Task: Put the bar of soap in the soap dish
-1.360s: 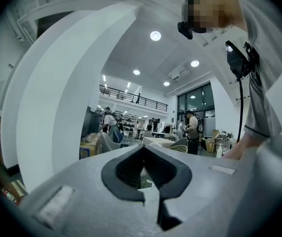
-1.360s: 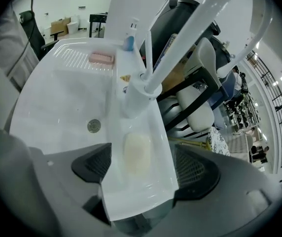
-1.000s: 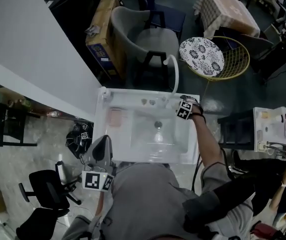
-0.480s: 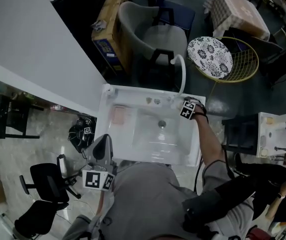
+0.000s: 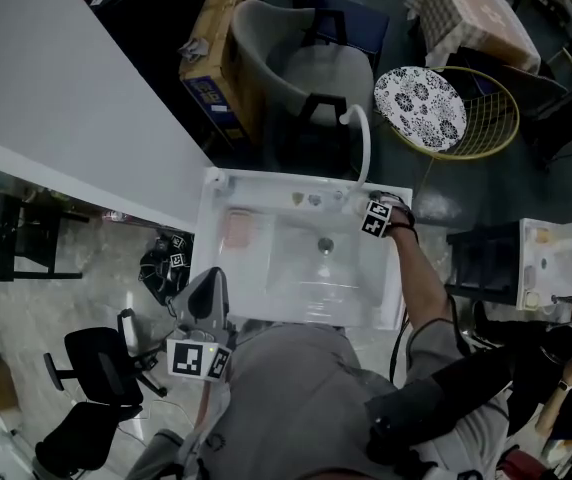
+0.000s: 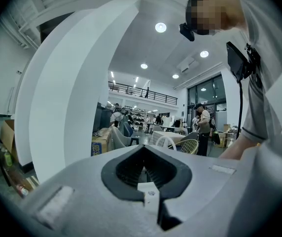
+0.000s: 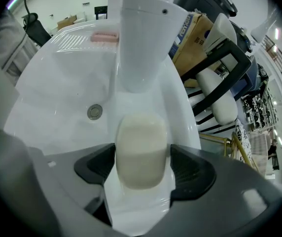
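Note:
A cream bar of soap (image 7: 140, 149) lies on the white sink rim (image 7: 180, 107) just in front of the faucet's base (image 7: 146, 38). My right gripper (image 7: 142, 157) points steeply down over it. Its jaws have just been closing, with the soap between them, and both pads now touch the bar's sides. In the head view this gripper (image 5: 366, 208) is at the sink's back right corner. The pink ribbed soap dish (image 7: 105, 37) sits on the far left rim (image 5: 237, 232). My left gripper (image 6: 143, 169) is shut and empty, held level by the sink's front left corner (image 5: 206, 293).
The basin drain (image 7: 94, 111) lies left of the soap. A white wall (image 5: 56, 88) runs along the left of the sink (image 5: 296, 308). Behind the sink stand a grey chair (image 5: 286, 58), a cardboard box (image 5: 211, 43) and a yellow wire basket (image 5: 486, 108).
The head view has shifted slightly. My right gripper stays at the faucet corner of the sink, and the left one has kept its place by the front rim.

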`<state>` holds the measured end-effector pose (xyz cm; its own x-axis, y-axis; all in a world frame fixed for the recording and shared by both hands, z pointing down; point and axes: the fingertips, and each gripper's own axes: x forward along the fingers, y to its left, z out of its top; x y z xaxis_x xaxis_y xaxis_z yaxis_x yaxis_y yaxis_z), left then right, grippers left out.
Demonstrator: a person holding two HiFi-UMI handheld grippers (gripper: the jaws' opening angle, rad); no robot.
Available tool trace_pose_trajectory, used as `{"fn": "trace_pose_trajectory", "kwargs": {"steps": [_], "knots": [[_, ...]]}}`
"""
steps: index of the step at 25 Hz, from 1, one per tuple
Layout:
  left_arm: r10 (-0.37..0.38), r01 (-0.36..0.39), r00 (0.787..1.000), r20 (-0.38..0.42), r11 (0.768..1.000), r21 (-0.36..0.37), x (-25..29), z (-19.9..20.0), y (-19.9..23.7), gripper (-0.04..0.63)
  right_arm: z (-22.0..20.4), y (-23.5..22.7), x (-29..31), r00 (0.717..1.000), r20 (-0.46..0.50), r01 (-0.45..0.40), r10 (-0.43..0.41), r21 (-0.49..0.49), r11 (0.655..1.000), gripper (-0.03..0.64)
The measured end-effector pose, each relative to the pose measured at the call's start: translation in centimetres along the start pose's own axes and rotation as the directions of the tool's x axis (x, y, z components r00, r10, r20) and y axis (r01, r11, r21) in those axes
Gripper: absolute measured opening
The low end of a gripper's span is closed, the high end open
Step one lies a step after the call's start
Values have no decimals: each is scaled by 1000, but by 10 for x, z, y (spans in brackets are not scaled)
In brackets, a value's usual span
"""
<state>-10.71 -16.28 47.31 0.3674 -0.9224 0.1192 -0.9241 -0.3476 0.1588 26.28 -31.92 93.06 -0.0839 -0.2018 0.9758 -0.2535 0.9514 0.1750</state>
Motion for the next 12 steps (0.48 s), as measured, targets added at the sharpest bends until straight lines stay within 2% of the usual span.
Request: {"fn": "trace_pose_trajectory", "kwargs": {"steps": [4,6,12], "knots": [[0,0,1000,2,1000,-1,1,1,0,0,1,1,-4,1000,-2,-24,24,-7,1000,345],[2,-2,1000,3,1000,-4,1,-1,1,0,3,4,-10,998,3,-59,59,-16,998,289],[20,-20,1000,7,1000,-7,-1,0,7,0,7,6,-15,996,3,-88,88,6,996,275]]}}
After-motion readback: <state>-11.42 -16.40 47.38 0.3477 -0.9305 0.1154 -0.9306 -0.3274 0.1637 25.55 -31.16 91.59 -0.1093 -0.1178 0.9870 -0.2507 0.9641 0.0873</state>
